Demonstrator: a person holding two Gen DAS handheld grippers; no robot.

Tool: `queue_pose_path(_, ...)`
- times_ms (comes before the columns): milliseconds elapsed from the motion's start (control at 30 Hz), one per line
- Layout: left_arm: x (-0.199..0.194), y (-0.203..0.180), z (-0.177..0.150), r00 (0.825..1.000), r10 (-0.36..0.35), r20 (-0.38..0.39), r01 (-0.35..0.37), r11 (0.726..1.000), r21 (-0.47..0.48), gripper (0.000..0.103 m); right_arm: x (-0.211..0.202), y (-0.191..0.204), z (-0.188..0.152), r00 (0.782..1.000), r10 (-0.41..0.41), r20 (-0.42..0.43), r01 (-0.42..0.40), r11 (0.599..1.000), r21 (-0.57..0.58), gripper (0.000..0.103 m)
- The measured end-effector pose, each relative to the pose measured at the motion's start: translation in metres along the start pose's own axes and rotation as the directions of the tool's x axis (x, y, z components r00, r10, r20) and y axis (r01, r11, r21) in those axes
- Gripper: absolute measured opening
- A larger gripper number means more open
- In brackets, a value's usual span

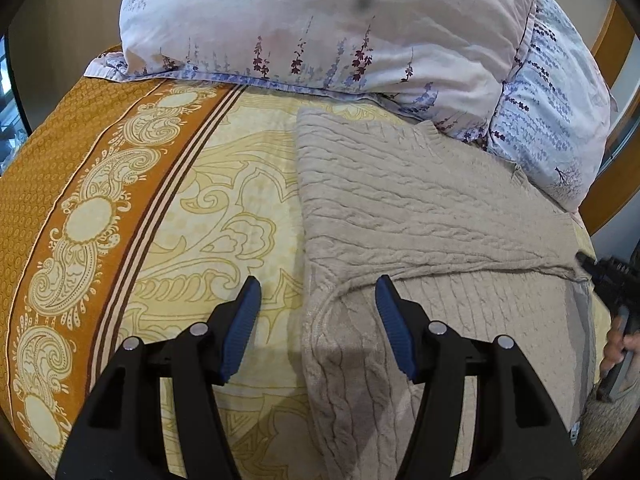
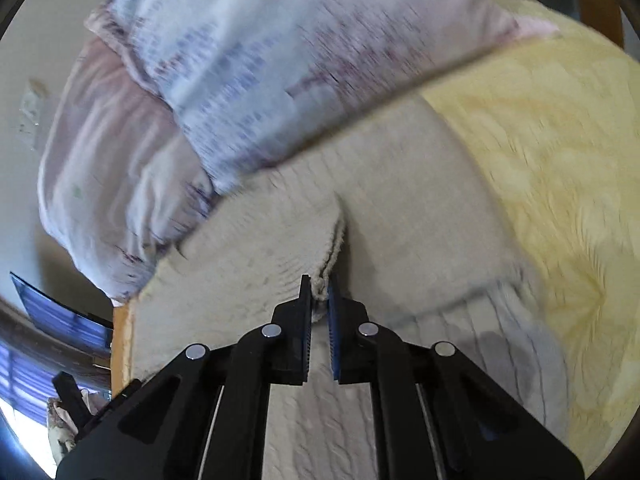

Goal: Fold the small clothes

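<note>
A beige cable-knit sweater [image 1: 420,200] lies on the bed with one part folded over itself. My left gripper [image 1: 318,284] is open and straddles the sweater's left edge, one blue finger over the sheet and the other over the knit. In the right wrist view, which is blurred, my right gripper [image 2: 319,286] is shut on a bunched edge of the sweater [image 2: 400,200]. That right gripper [image 1: 588,266] also shows at the far right of the left wrist view, pinching the knit, with a hand [image 1: 622,350] behind it.
Two floral pillows [image 1: 320,28] [image 1: 556,128] sit at the head of the bed, touching the sweater's far edge. The yellow patterned sheet [image 1: 224,208] has an orange border [image 1: 52,184] on the left. A wooden bed frame [image 2: 120,344] runs along the side.
</note>
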State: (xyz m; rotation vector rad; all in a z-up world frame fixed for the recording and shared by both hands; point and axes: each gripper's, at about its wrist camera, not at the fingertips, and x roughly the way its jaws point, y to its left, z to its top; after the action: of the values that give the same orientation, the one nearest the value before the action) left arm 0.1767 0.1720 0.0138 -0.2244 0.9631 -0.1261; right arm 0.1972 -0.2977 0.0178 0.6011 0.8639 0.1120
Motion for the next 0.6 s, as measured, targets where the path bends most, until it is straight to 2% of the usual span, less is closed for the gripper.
queue_pose_path(200, 0.0, 0.006, 0.0, 1.0, 0.008, 0.01, -0.008, 1.0, -0.015, 0.059, -0.001, -0.003, -0.006, 0.999, -0.028, 0.018, 0.028, 1.0, -0.005, 0.008)
queue_pose_path(267, 0.0, 0.008, 0.0, 1.0, 0.024, 0.017, -0.024, 1.0, -0.015, 0.059, 0.002, -0.001, -0.006, 0.997, -0.072, 0.029, 0.073, 0.997, -0.035, 0.008)
queue_pose_path(467, -0.003, 0.018, -0.003, 0.999, 0.004, 0.034, -0.002, 0.998, -0.057, 0.06, 0.004, -0.001, -0.008, 0.995, -0.091, 0.044, 0.094, 0.993, -0.068, 0.009)
queue_pose_path(533, -0.007, 0.021, -0.006, 0.999, -0.017, 0.034, 0.019, 0.997, -0.068, 0.061, -0.006, -0.003, -0.01, 0.996, -0.074, 0.048, 0.078, 0.994, -0.073, 0.018)
queue_pose_path(600, -0.015, 0.024, -0.014, 0.996, -0.076, 0.04, 0.079, 0.994, -0.081, 0.062, -0.02, -0.008, -0.014, 0.997, -0.046, 0.064, 0.051, 0.995, -0.08, 0.048)
